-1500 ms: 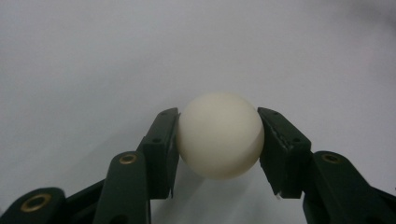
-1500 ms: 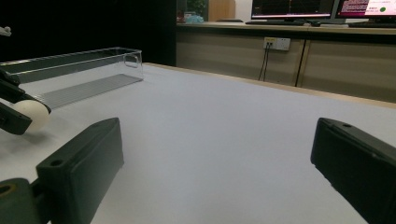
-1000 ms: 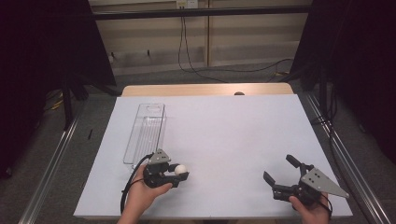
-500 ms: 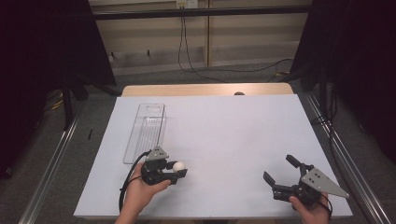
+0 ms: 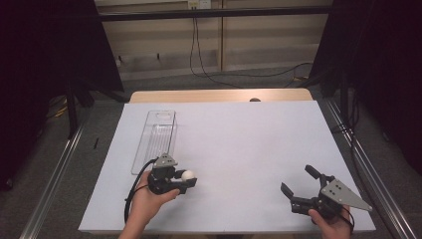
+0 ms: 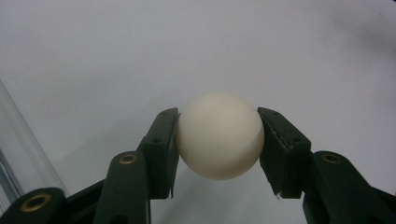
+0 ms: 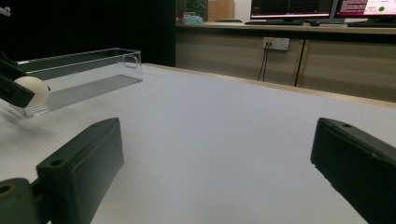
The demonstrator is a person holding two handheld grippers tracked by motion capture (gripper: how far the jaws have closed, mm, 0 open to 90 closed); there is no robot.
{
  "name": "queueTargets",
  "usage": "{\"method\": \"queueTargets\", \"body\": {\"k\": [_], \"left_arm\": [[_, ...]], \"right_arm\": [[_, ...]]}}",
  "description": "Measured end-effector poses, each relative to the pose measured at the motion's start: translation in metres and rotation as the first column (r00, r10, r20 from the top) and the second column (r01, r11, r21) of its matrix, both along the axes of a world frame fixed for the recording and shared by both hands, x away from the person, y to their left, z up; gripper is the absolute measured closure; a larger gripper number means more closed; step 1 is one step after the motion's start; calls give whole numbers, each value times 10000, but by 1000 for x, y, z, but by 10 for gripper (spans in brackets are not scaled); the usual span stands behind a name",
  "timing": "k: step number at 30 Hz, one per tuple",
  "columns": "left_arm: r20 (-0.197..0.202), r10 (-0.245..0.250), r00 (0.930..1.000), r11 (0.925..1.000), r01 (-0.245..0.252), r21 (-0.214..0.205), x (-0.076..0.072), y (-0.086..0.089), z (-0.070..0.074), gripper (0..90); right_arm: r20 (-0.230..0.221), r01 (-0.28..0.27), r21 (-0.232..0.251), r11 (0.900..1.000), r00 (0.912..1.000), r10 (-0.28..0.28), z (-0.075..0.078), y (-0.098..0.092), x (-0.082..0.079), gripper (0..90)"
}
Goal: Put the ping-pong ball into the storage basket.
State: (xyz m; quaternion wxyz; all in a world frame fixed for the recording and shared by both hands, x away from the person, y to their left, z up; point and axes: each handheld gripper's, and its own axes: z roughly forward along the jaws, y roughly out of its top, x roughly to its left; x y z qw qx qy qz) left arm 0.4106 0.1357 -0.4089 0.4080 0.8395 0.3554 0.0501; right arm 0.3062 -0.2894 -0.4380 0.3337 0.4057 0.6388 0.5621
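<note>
Left gripper (image 5: 185, 180) clamped the white ball (image 5: 188, 175) just beside the clear tray (image 5: 155, 140), whose long axis ran away toward the far edge; right gripper (image 5: 298, 183) sat well apart, jaws wide, holding nothing.

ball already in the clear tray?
No, the ball is clamped in the left gripper, outside the clear tray.

The left gripper (image 5: 186, 179) was clamped on a ball; the right gripper (image 5: 300, 179) lay level, jaws spread wide.
</note>
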Motion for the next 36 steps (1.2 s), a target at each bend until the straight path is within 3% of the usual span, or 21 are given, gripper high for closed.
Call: {"method": "queueTargets", "body": {"k": [13,17,19,21,25,36], "left_arm": [[-41,8,10000,10000,-8,-26,4,2,6,511],[0,84,10000,9999,-84,134,5,2,9,511],[-65,37,10000,10000,-37,-41,5,2,9,511],[-34,121,9999,9998,-121,127,5,2,11,511],[-81,89,9999,10000,-89,32,6,2,12,511],[-154,85,9998,9997,-81,244,10,4,18,511]], "right_arm": [[-4,-8,-8,10000,10000,8,0,0,0,20],[1,-8,-4,10000,10000,8,0,0,0,20],[-10,-15,3,10000,10000,15,0,0,0,20],[-9,-11,10,10000,10000,11,0,0,-1,20],[-7,-11,5,10000,10000,11,0,0,0,20],[19,-30,-13,10000,10000,30,1,0,-1,20]]}}
